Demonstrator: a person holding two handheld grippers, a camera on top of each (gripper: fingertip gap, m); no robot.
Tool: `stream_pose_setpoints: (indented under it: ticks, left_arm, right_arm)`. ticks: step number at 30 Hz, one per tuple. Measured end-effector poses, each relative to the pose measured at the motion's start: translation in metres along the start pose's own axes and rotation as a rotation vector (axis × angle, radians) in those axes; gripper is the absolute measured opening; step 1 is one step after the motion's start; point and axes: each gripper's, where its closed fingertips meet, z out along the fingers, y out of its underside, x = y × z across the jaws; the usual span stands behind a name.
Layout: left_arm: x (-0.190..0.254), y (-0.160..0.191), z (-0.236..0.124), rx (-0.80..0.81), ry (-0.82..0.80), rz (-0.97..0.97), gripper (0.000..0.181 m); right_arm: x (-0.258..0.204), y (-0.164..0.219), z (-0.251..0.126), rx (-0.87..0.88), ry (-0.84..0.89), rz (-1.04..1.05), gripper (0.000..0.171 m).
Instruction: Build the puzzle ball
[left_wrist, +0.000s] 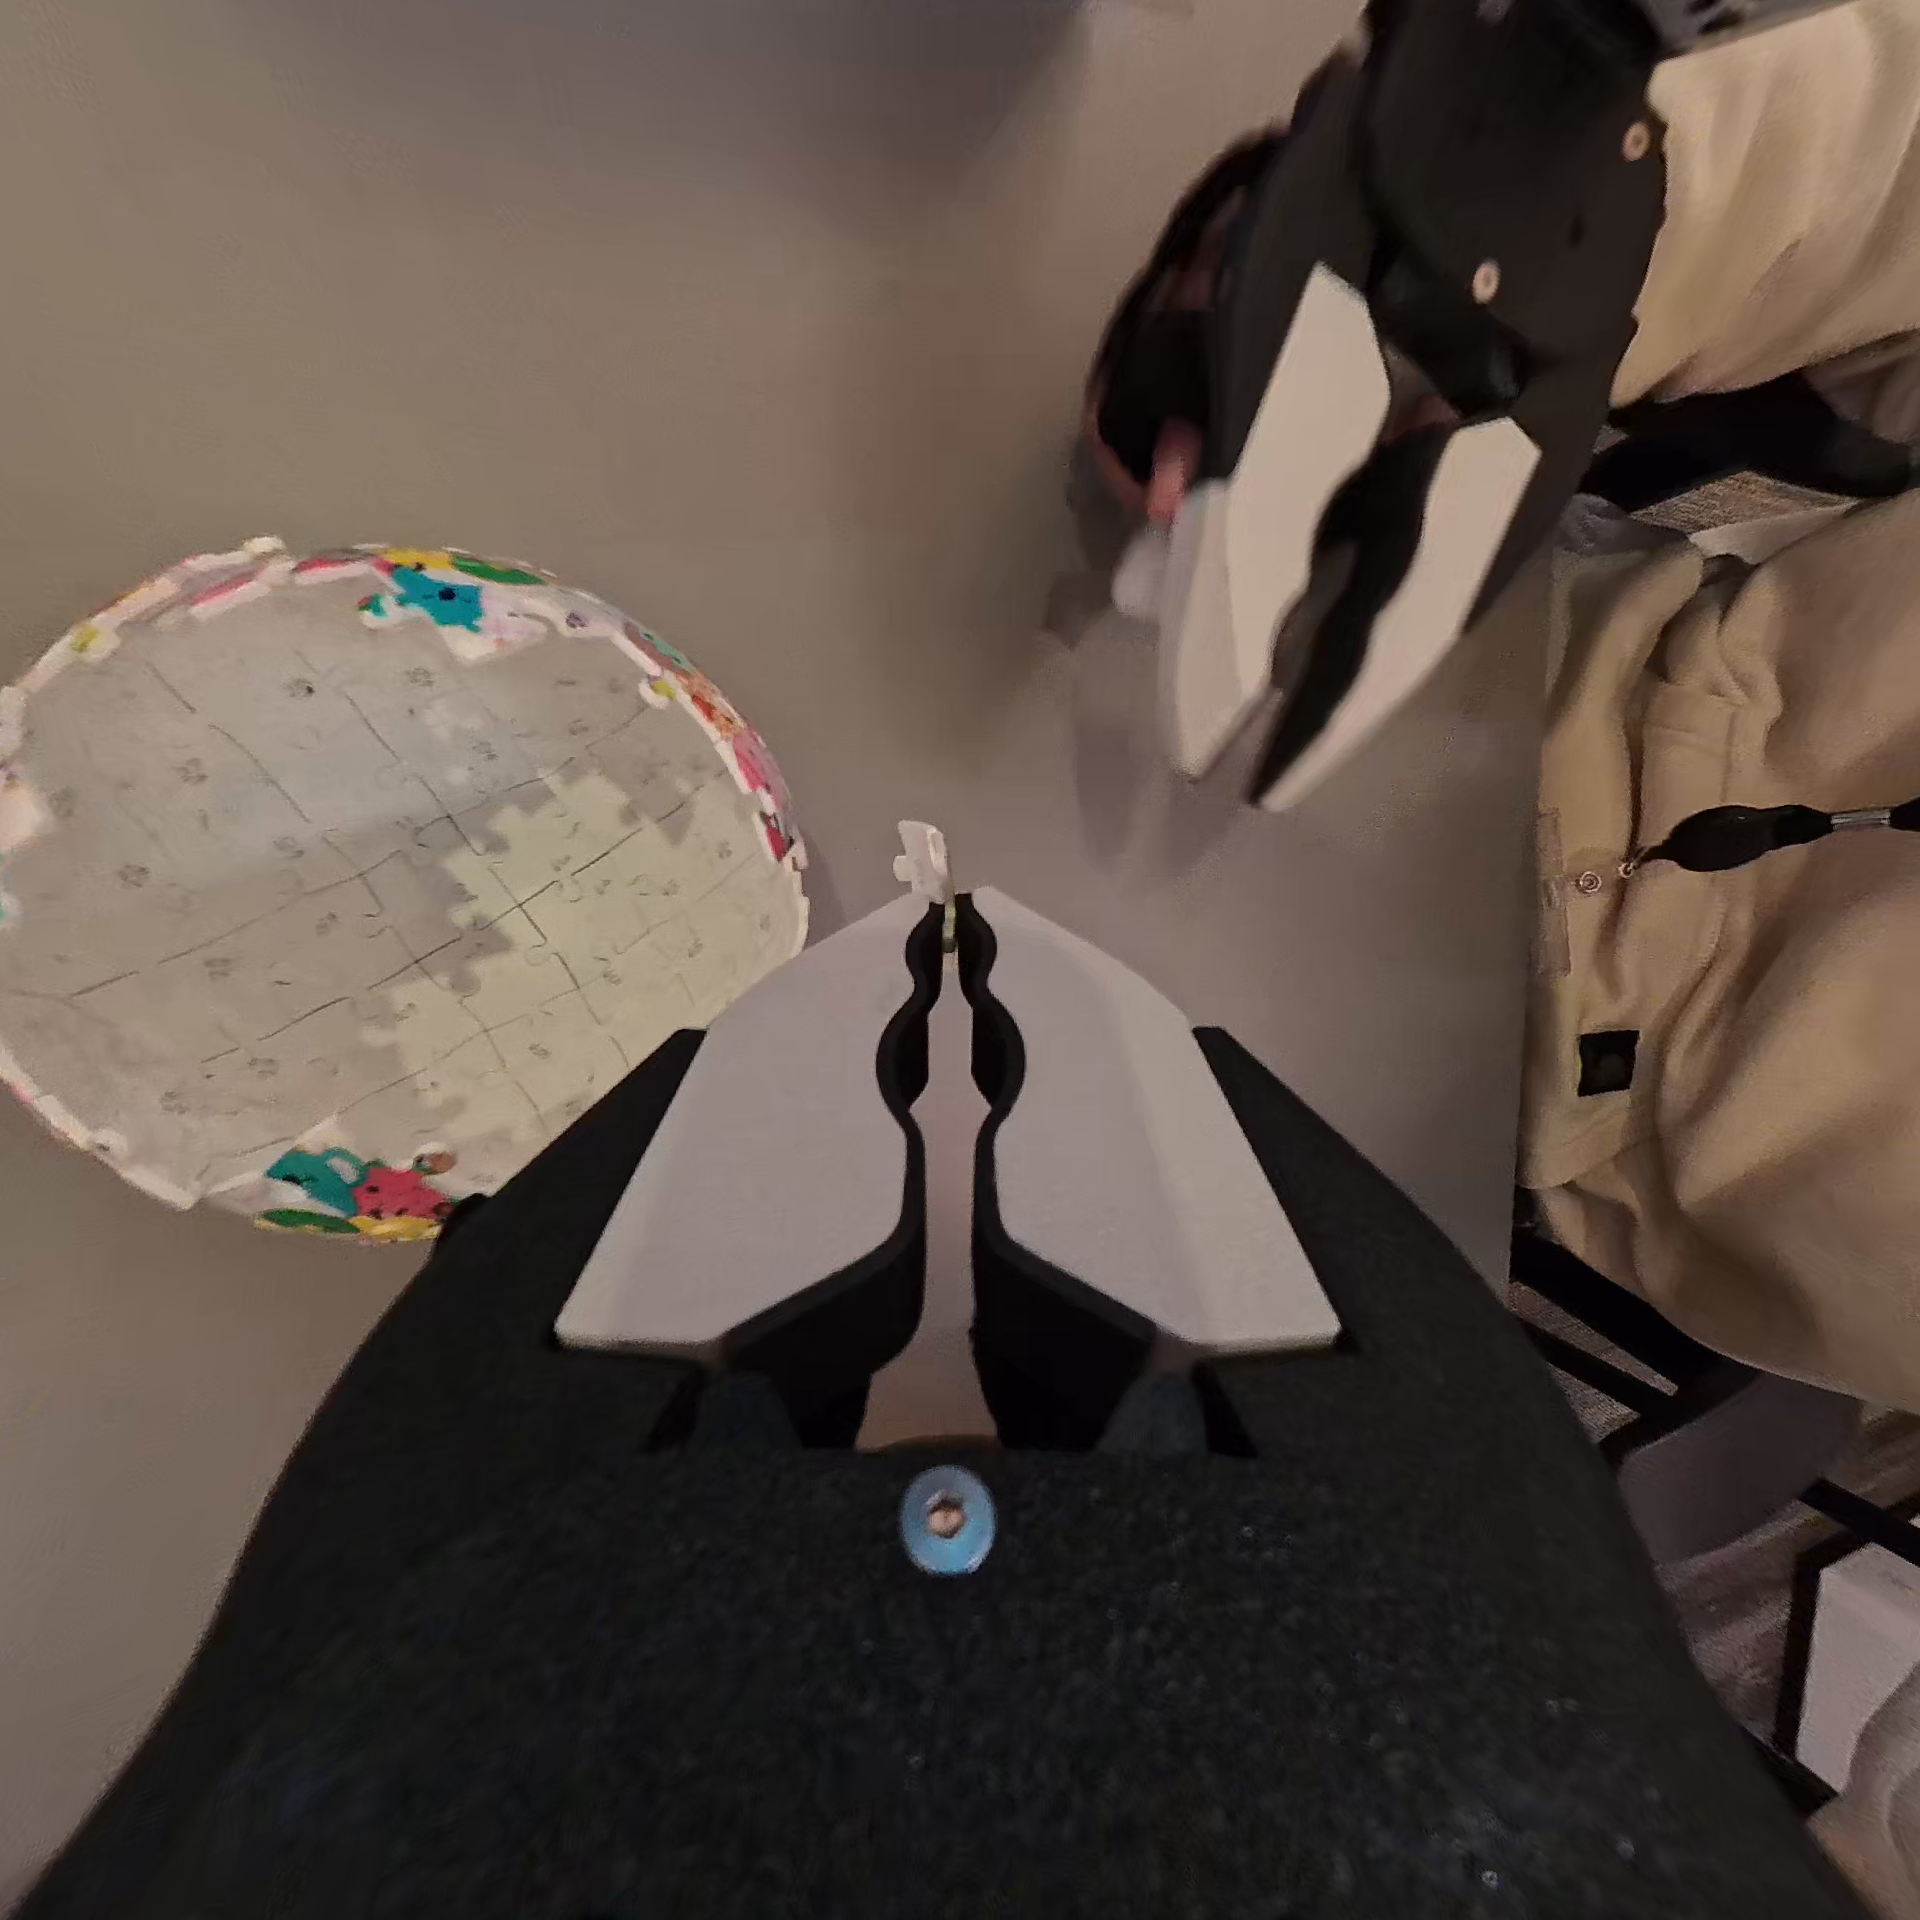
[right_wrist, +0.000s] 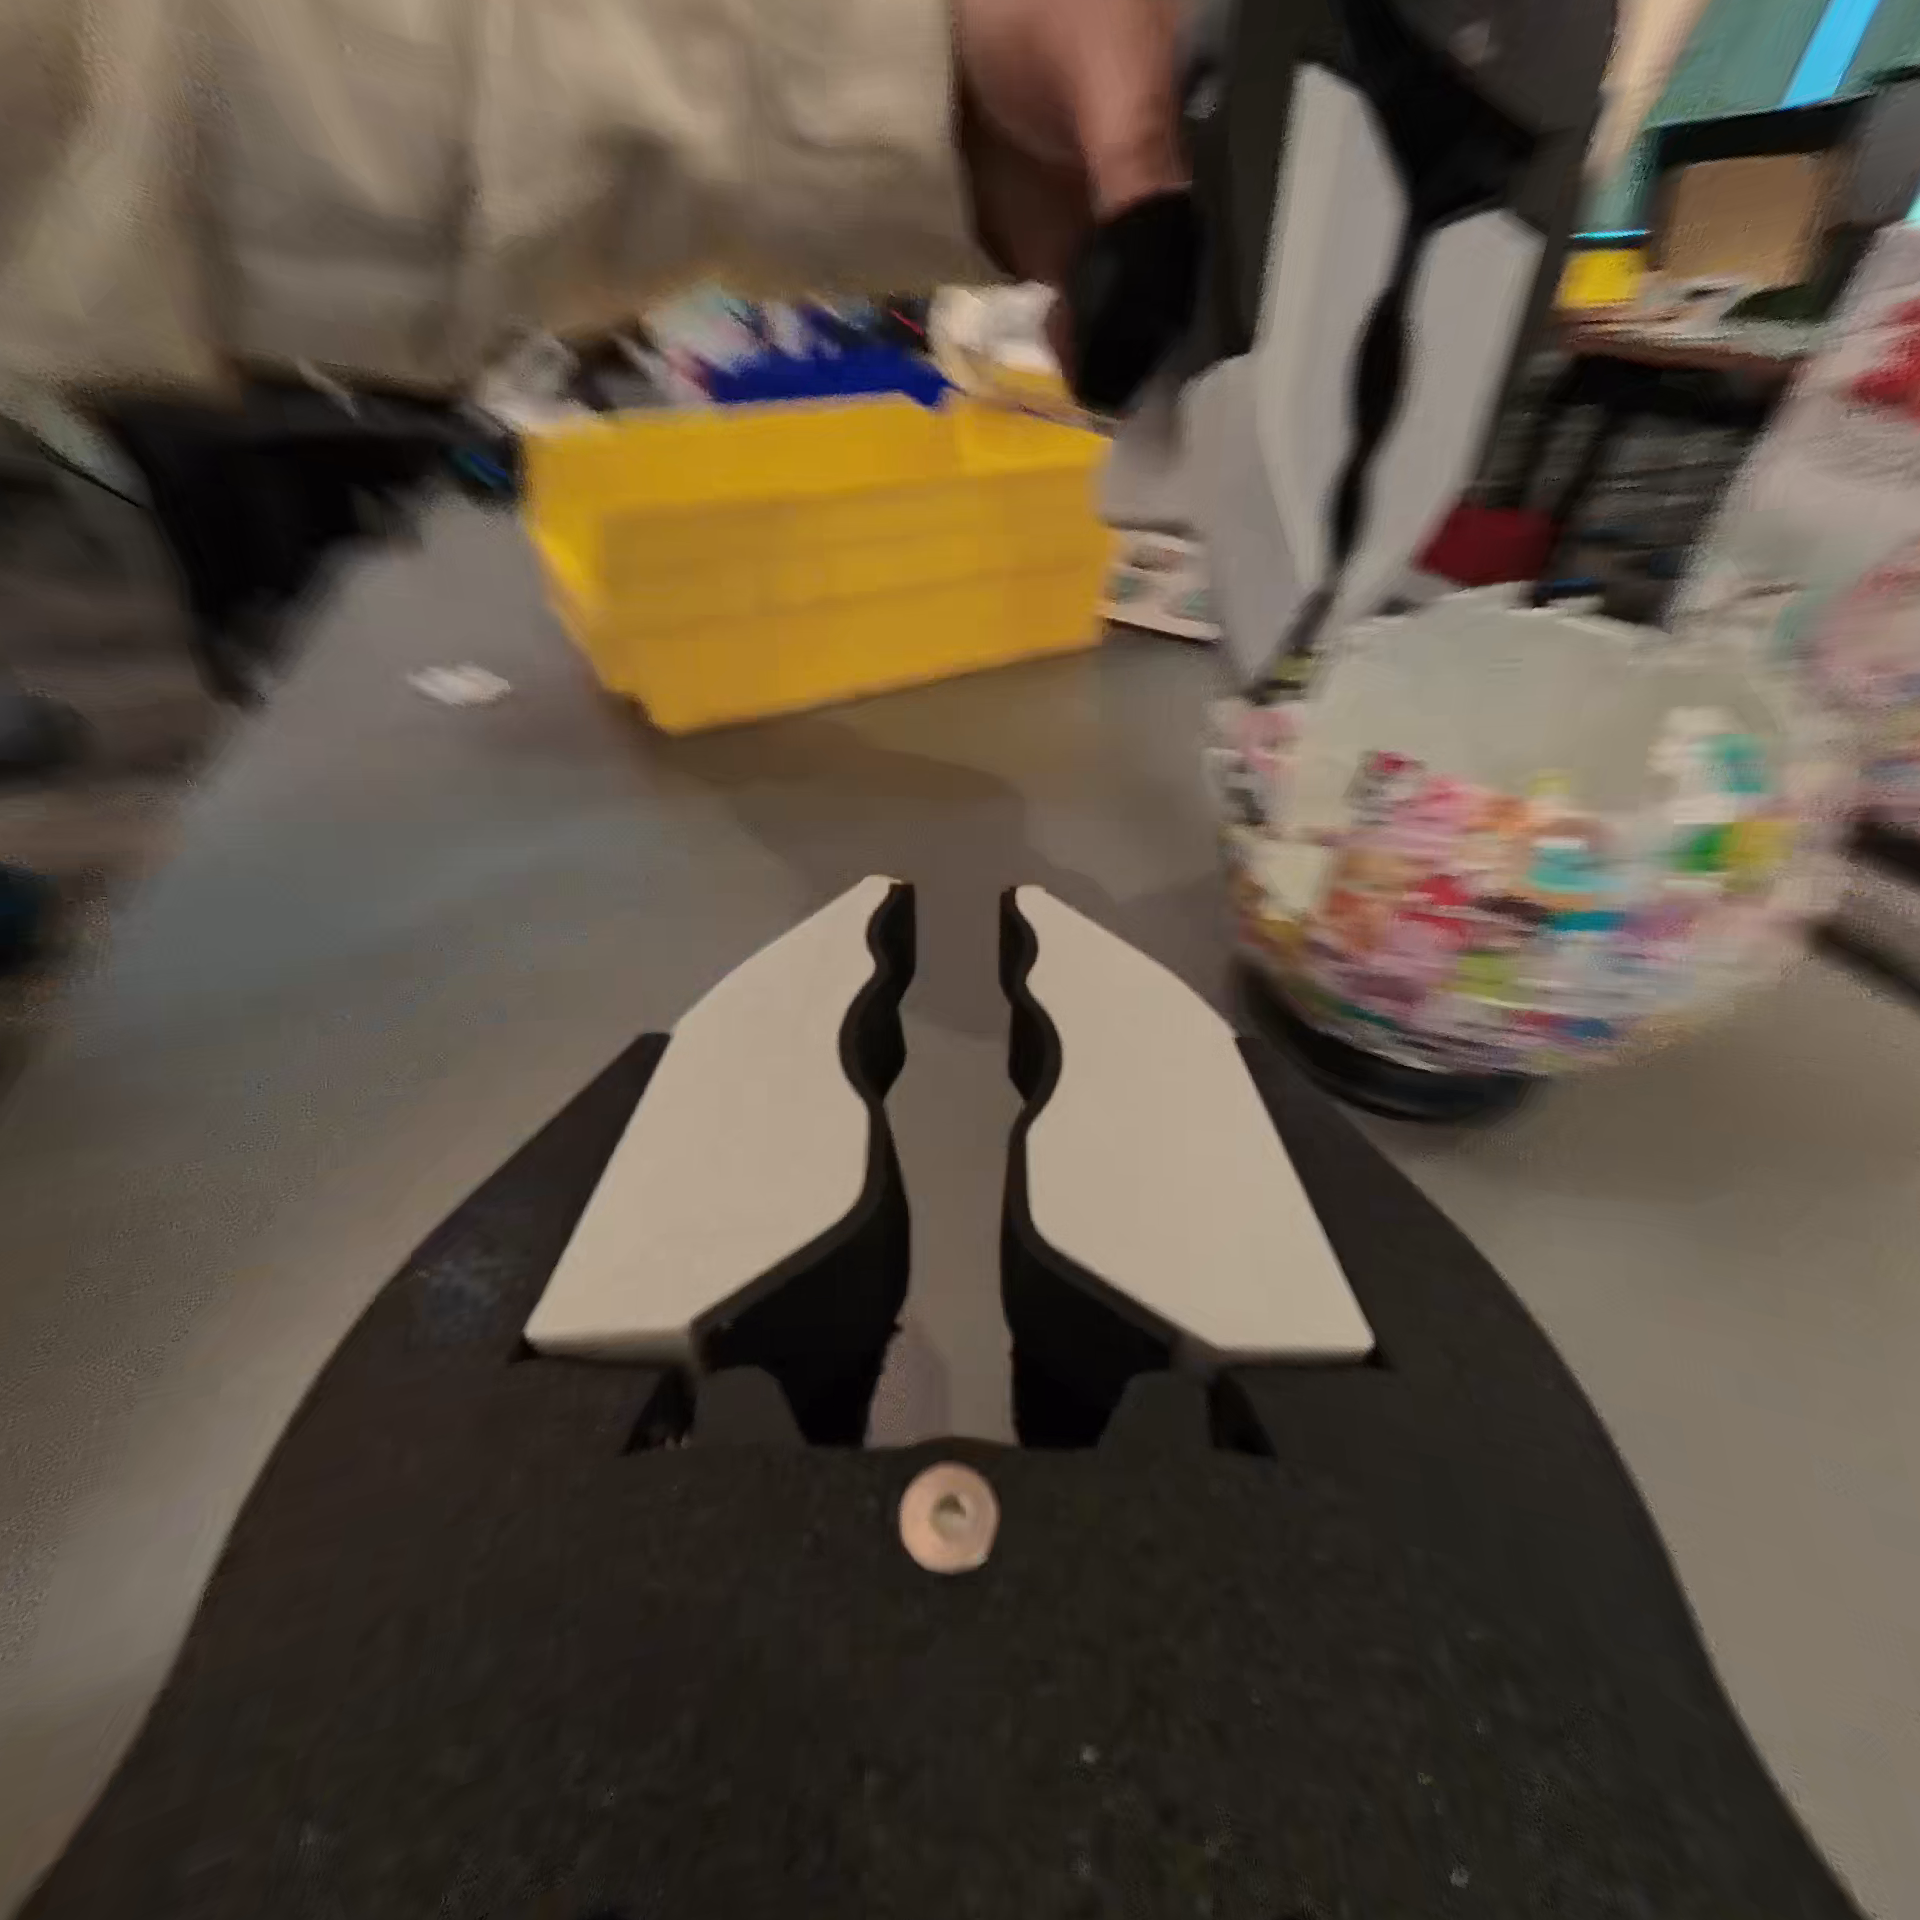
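Observation:
The half-built puzzle ball (left_wrist: 384, 883) shows as an open shell, grey-white inside with colourful outer edges, at the left in the left wrist view. My left gripper (left_wrist: 956, 904) is shut on a small white puzzle piece (left_wrist: 925, 857) at its fingertips, just right of the ball's rim. In the right wrist view the ball (right_wrist: 1507, 862) stands on a black ring stand (right_wrist: 1403, 1091), and the left gripper (right_wrist: 1278, 644) hangs over its near rim. My right gripper (right_wrist: 956, 894) is slightly open and empty above the grey table, left of the ball. It also shows blurred in the left wrist view (left_wrist: 1236, 774).
A yellow bin (right_wrist: 831, 551) with blue things behind it stands on the grey table (right_wrist: 416, 883) beyond my right gripper. A person in beige clothing (left_wrist: 1714, 831) sits at the table's right edge. Cluttered shelves (right_wrist: 1714, 312) are in the background.

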Motion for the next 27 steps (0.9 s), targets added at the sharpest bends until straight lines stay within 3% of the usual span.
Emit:
stream_pose_setpoints:
  ticks: [3, 7, 14, 19, 27]
  left_arm:
    - [0.004, 0.001, 0.004, -0.006, 0.001, -0.006, 0.002]
    - [0.038, 0.002, 0.015, 0.046, 0.034, 0.017, 0.002]
    - [0.113, 0.028, 0.054, -0.06, 0.016, 0.084, 0.002]
    - [0.145, 0.038, 0.059, -0.052, 0.001, 0.069, 0.002]
    - [0.181, 0.054, 0.052, 0.06, -0.014, 0.031, 0.002]
  right_arm:
    - [0.035, -0.008, -0.012, 0.007, 0.204, -0.208, 0.032]
    - [0.02, 0.006, -0.008, -0.052, 0.09, -0.142, 0.045]
    - [-0.039, -0.026, -0.009, -0.112, -0.174, -0.016, 0.026]
    - [-0.08, -0.029, -0.003, -0.196, -0.32, 0.049, 0.017]
    - [-0.128, -0.035, 0.001, -0.236, -0.336, -0.012, 0.023]
